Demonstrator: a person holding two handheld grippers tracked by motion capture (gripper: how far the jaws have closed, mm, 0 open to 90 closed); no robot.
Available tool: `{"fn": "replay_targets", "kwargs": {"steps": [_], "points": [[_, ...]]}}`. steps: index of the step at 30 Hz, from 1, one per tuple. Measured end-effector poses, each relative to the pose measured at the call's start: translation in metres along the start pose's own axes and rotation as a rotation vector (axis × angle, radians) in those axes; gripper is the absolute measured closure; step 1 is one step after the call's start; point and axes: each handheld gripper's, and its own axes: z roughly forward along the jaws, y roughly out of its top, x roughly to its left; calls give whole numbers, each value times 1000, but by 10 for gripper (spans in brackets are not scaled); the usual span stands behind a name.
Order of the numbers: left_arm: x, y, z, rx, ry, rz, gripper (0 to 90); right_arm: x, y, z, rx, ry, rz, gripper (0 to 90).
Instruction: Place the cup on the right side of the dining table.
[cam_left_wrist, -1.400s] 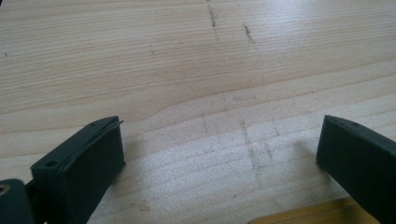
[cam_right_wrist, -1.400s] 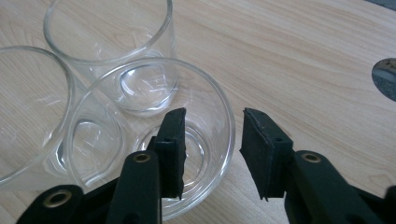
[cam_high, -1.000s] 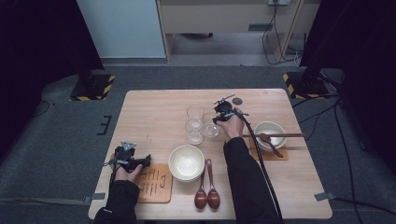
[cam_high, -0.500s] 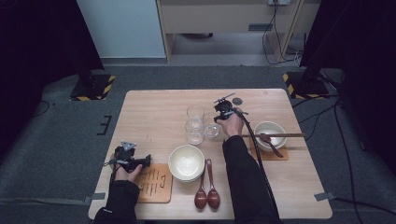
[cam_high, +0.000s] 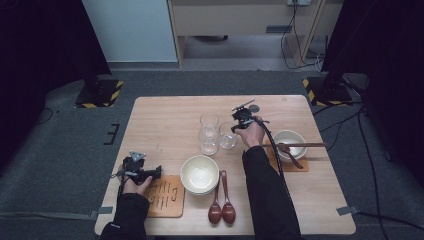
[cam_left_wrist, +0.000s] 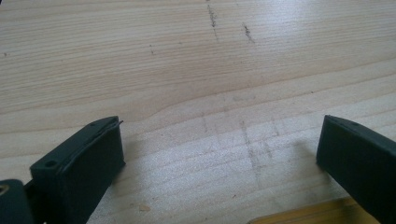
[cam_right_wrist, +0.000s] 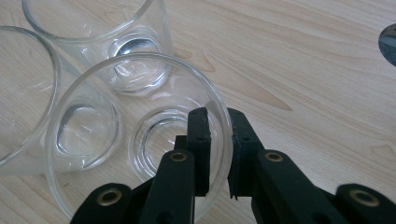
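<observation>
High view: the right gripper (cam_high: 239, 123) sits at the rim of a clear round drinking glass (cam_high: 228, 136), two more clear glasses (cam_high: 208, 134) just beyond it to the left. The left gripper (cam_high: 156, 172) lies on the pale wooden table (cam_high: 165, 125), beside an engraved wooden board (cam_high: 165, 196).

Left gripper view: its jaws stand wide apart over bare wood, holding nothing.

Right gripper view: its jaws have just been closing and now pinch the drinking glass (cam_right_wrist: 140, 140) by its wall, one pad inside, one outside.
</observation>
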Motion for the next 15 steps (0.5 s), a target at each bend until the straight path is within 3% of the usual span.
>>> {"fn": "replay_targets", "kwargs": {"steps": [15], "points": [[0, 0, 0, 0, 0, 0, 0, -11, -8, -14, -36, 24, 28, 839]]}}
